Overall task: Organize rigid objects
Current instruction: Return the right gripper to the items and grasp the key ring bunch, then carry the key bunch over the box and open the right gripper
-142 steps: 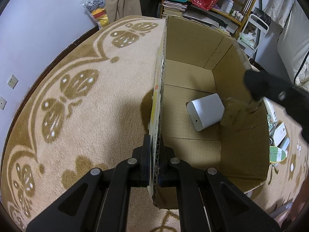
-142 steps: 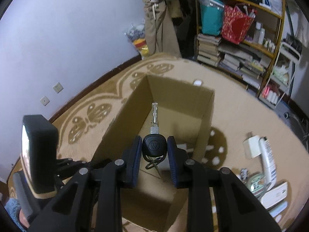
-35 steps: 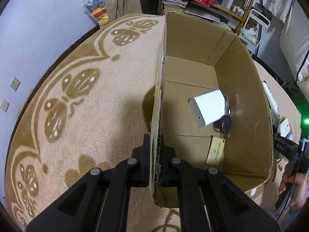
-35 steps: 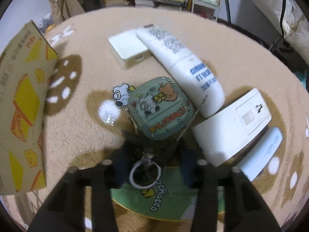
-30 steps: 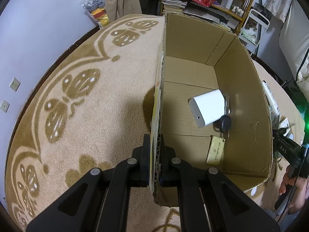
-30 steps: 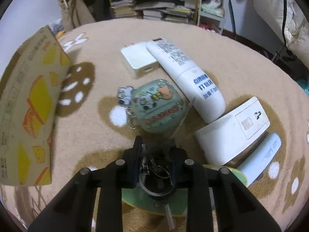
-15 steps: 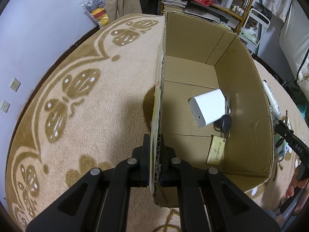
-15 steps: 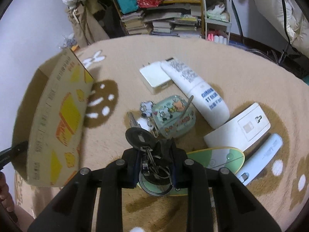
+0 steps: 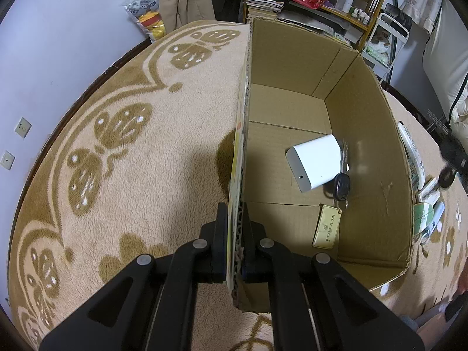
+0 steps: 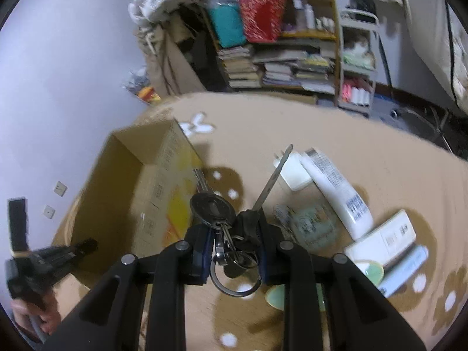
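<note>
While my left claw (image 9: 234,231) clamps the brown cardboard box's (image 9: 365,93) wall, my right claw (image 10: 234,251) grips a dangling metal key bunch (image 10: 225,228). It looks light but loose and jangly, so I judge the ring safest.

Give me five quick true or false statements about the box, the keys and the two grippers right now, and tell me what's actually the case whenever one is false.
1. The left gripper is clamped on the cardboard box wall. True.
2. The box is empty. False: a white device and a car key with a tag lie inside.
3. The right gripper holds a bunch of keys. True.
4. The white tube is in the box. False: it lies on the carpet outside, beside a white charger.
5. The bunch of keys rests on the carpet. False: it is lifted clear, between the jaws.
</note>
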Demonstrator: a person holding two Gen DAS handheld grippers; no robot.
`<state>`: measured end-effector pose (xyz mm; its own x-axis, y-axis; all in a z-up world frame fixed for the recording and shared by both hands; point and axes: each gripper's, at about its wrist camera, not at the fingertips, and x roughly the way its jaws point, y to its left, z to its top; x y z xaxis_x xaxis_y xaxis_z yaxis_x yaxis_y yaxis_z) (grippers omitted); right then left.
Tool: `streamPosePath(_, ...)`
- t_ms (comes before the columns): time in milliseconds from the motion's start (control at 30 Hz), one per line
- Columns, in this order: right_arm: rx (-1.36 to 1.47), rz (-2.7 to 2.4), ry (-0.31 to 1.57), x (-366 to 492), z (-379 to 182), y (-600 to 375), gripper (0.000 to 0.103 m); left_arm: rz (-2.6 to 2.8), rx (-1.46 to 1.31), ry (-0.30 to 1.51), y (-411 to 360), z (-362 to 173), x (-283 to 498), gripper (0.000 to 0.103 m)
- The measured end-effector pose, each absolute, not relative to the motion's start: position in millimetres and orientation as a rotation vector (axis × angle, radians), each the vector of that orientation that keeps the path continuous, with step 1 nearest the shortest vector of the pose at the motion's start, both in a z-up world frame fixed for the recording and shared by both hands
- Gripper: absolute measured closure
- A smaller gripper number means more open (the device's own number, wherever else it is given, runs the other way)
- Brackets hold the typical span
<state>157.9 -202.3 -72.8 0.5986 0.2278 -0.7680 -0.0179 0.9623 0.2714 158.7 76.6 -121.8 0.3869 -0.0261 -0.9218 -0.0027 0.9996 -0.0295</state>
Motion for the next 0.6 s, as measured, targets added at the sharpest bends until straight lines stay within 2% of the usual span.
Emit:
streamPosePath(233,0.204,0.204,0.871,179.0,-48.3,-166.7,0.076,-0.017,-0.032,1.174,76.3,-121.8,158.2,0.097)
streamPosePath(600,0.239,0.290,0.864,193.6,-45.8,-121.2,0.076,-0.021,-0.039,1.176,76.7,-121.7,158.5,0.097)
